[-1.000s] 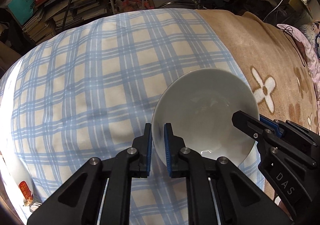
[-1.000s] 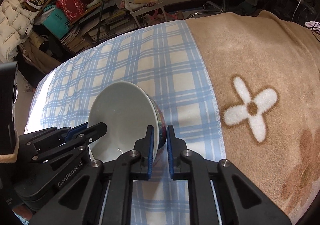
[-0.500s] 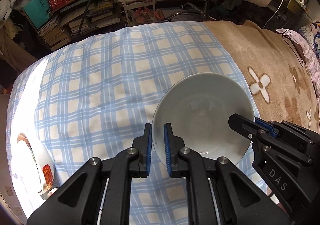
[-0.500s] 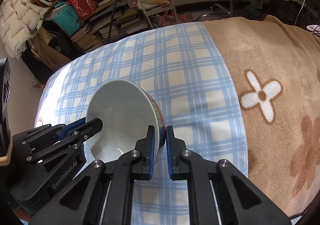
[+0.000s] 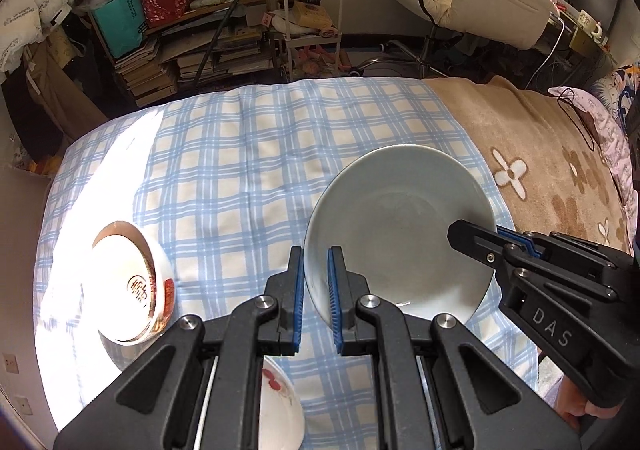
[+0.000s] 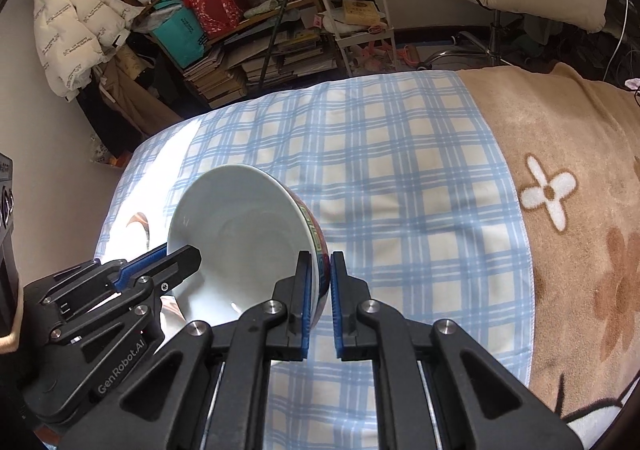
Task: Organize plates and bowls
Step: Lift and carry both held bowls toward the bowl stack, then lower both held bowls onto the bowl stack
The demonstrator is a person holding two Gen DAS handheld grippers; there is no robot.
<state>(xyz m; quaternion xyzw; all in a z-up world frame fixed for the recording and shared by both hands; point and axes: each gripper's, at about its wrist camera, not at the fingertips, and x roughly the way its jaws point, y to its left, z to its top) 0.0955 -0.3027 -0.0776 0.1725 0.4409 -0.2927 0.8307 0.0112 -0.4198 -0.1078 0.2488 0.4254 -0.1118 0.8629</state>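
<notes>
A pale bowl (image 5: 400, 234) with a red patterned outside (image 6: 316, 234) hangs tilted above the blue checked cloth (image 5: 240, 170). My left gripper (image 5: 316, 254) is shut on its left rim, one pad inside and one outside. My right gripper (image 6: 319, 262) is shut on the opposite rim. Each gripper shows in the other's view: the right gripper (image 5: 476, 236) at the bowl's right, the left gripper (image 6: 180, 258) at its left. A white bowl with a red and gold mark (image 5: 128, 286) lies tipped on the cloth at the left, in bright sun. A white dish with red spots (image 5: 280, 410) sits partly hidden under my left gripper.
A brown blanket with flower shapes (image 6: 560, 190) covers the right part of the bed. Beyond the far edge stand stacked books (image 5: 152, 70), a white cart (image 5: 312, 22) and a chair base (image 5: 404, 58). A hand (image 5: 576, 406) holds the right gripper.
Both grippers have risen and drawn back with the bowl held between them. More of the cloth and room shows, and the white marked bowl and spotted dish have come into view.
</notes>
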